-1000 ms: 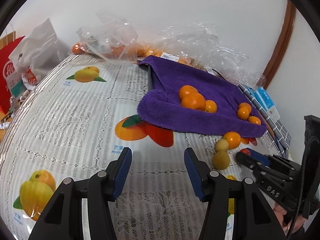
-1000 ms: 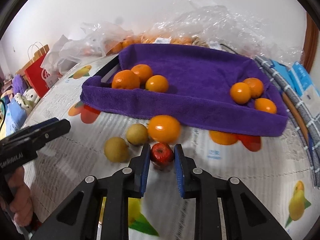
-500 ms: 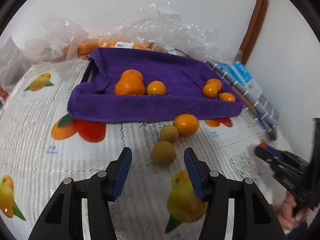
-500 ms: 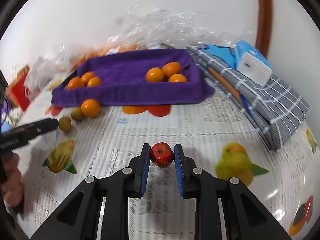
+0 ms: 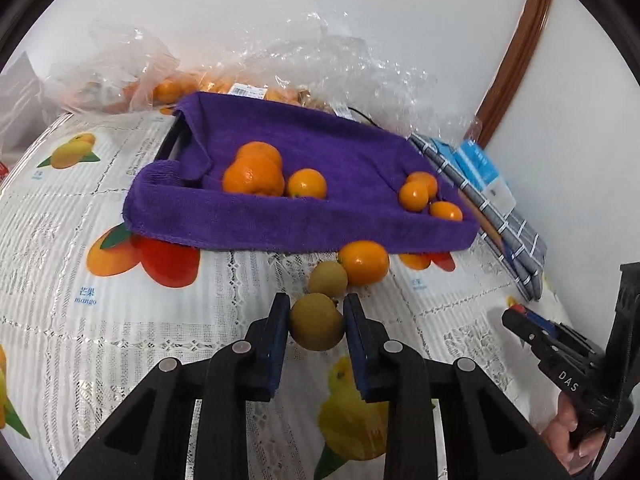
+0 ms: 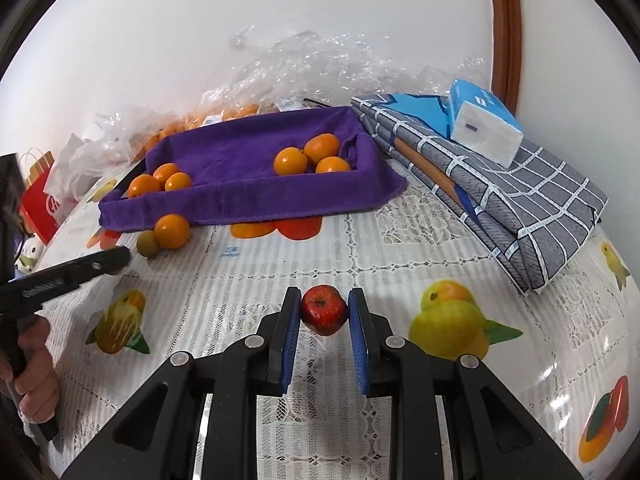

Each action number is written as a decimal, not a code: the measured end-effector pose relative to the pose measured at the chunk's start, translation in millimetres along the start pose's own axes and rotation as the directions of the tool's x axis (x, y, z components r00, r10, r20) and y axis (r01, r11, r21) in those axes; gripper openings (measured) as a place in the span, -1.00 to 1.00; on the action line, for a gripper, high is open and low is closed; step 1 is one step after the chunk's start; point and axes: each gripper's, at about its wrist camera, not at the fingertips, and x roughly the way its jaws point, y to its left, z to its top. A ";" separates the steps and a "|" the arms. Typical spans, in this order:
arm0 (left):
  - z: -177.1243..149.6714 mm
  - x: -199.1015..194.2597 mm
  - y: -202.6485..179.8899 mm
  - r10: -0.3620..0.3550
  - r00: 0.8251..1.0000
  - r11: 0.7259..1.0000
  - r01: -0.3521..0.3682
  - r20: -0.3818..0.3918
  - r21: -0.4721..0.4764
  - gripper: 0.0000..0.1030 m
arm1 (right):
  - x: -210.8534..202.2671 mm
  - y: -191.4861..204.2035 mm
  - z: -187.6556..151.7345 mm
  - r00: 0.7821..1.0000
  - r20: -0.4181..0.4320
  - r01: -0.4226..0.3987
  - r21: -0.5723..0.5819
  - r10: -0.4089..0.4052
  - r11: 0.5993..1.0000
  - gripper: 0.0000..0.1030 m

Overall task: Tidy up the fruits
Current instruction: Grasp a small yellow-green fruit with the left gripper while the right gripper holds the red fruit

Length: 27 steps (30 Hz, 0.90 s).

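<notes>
My left gripper [image 5: 316, 322] is shut on a brown-green round fruit [image 5: 317, 326] on the table. A second brown-green fruit [image 5: 328, 279] and a loose orange [image 5: 364, 262] lie just beyond it, in front of the purple towel tray [image 5: 248, 224]. The tray holds three oranges at its left [image 5: 254, 178] and three at its right [image 5: 416, 196]. My right gripper [image 6: 324, 314] is shut on a small red apple [image 6: 324, 315], low over the tablecloth to the right of the tray [image 6: 256, 200]. The right gripper also shows in the left wrist view [image 5: 560, 356].
Clear plastic bags with more oranges [image 5: 168, 88] lie behind the tray against the wall. A folded grey checked cloth [image 6: 520, 208] with a blue tissue pack [image 6: 484, 128] lies right of the tray. A red paper bag [image 6: 40, 200] stands at the far left.
My left gripper moved forward and closed on the brown-green fruit. My right gripper carried the red apple away to the right of the tray and lower toward the table.
</notes>
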 end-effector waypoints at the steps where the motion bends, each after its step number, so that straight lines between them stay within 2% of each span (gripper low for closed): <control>1: -0.2 -0.6 -0.3 -0.006 1.000 1.000 0.006 0.005 -0.001 -0.49 | -0.5 0.0 0.1 1.000 0.004 0.001 0.001 -0.001 1.000 -0.53; 4: 0.3 -3.0 -0.3 -0.021 0.999 1.000 0.022 0.029 -0.011 -0.49 | -3.5 -1.7 -0.6 1.000 0.019 0.002 0.010 -0.002 1.000 -0.53; 13: 3.6 -16.7 10.0 0.011 0.994 0.998 -0.004 0.111 -0.057 -0.49 | -8.8 -9.1 0.7 0.999 0.051 -0.010 0.057 0.007 0.998 -0.53; 20: 4.3 -18.8 7.2 0.033 0.993 0.999 -0.028 0.114 -0.043 -0.49 | -10.2 -1.9 14.4 0.998 0.067 -0.006 0.047 0.003 0.999 -0.53; 27: 5.2 -15.6 10.9 0.049 0.994 0.997 -0.042 0.102 -0.069 -0.49 | -12.3 11.0 47.4 0.995 0.103 -0.018 0.003 0.017 1.000 -0.53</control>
